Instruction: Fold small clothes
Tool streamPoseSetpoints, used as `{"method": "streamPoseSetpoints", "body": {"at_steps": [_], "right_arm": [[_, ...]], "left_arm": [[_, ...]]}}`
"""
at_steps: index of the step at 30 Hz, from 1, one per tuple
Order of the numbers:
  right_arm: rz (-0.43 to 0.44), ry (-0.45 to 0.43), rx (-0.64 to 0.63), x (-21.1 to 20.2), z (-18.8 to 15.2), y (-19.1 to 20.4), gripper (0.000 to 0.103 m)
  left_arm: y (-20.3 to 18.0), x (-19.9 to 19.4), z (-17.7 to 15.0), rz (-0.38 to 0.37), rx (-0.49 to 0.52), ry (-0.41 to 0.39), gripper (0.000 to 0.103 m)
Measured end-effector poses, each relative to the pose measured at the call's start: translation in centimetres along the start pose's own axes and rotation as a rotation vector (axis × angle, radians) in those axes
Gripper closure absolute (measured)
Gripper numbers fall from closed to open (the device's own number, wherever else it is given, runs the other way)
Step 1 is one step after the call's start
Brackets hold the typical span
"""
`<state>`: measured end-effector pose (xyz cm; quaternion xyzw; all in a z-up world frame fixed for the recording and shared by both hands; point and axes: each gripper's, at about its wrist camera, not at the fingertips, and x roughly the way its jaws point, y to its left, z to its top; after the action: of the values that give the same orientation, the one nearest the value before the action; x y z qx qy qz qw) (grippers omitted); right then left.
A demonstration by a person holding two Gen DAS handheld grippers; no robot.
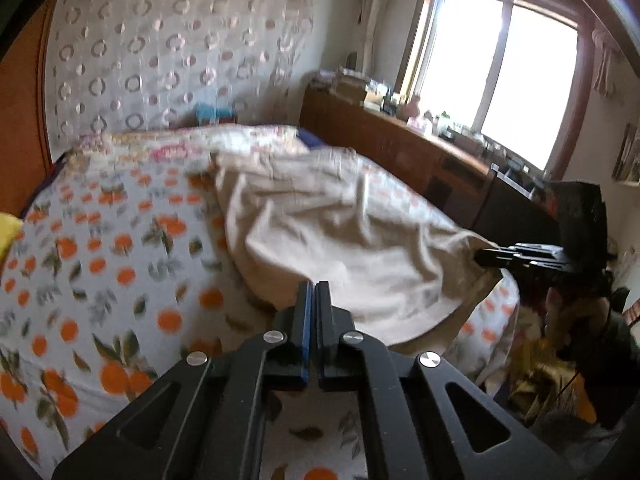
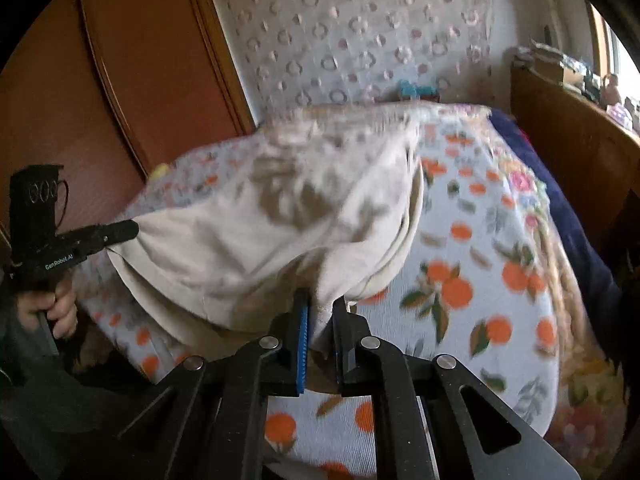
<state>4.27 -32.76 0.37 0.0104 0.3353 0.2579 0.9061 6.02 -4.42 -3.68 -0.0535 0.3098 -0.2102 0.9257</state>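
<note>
A beige garment (image 2: 280, 216) of soft, matt woven cloth, creased and slightly limp. It lies on a bed (image 1: 100, 248) covered in matt cotton-like cloth printed with oranges and leaves. Each tool, left (image 1: 314, 292) and right (image 2: 320, 308), is matt black hard plastic with small shiny metal pins; one finger (image 2: 303, 344) carries a ribbed blue pad. The wardrobe (image 2: 120, 80) is smooth reddish wood with a low sheen. A thin patterned cloth (image 1: 168, 52) hangs on the wall.

We see a plain beige cotton garment (image 1: 320, 232) lying on our white bedsheet printed with orange fruit and green leaves (image 1: 100, 264). Far off hangs a white curtain patterned with pale rings (image 1: 160, 48).
</note>
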Motion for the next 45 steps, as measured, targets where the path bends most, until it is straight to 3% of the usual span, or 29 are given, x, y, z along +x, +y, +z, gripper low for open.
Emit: {"method": "streamPoseSetpoints", "body": {"at_steps": [6,13,27,33,37,40,42,44,45], "right_arm": [[-0.009,-0.116,-0.049,-0.7,4.7,-0.1,0.094],[-0.027,-0.163,-0.052,2.0,9.1,-1.8,0.094],[-0.04,-0.094,-0.026,12.5,15.4,-6.4,0.094],[-0.078,-0.032,-0.057,15.2,15.7,-6.5,0.094],[-0.085,-0.012,-0.069,14.8,16.4,-5.7,0.094],[-0.105,-0.012,-0.07,14.0,16.9,-5.7,0.082],[-0.138,-0.02,-0.074,13.3,17.1,-5.5,0.059],[-0.136,-0.043,-0.097,12.6,16.9,-5.5,0.059],[-0.135,-0.048,-0.11,12.1,16.7,-5.2,0.058]], "left_arm": [[1.3,0.6,5.0,0.028,0.023,-0.067,0.101],[4.0,3.8,10.3,0.076,0.025,-0.098,0.101],[9.5,14.4,16.8,0.151,0.017,-0.022,0.101],[11.2,18.9,16.8,0.186,0.028,0.052,0.101],[11.8,19.7,16.3,0.175,0.013,0.075,0.101],[12.0,19.5,16.6,0.155,-0.005,0.076,0.101],[12.2,19.4,16.8,0.128,-0.019,0.087,0.101],[12.4,18.7,16.8,0.091,-0.044,0.085,0.1],[12.4,18.4,16.8,0.082,-0.044,0.085,0.094]]}}
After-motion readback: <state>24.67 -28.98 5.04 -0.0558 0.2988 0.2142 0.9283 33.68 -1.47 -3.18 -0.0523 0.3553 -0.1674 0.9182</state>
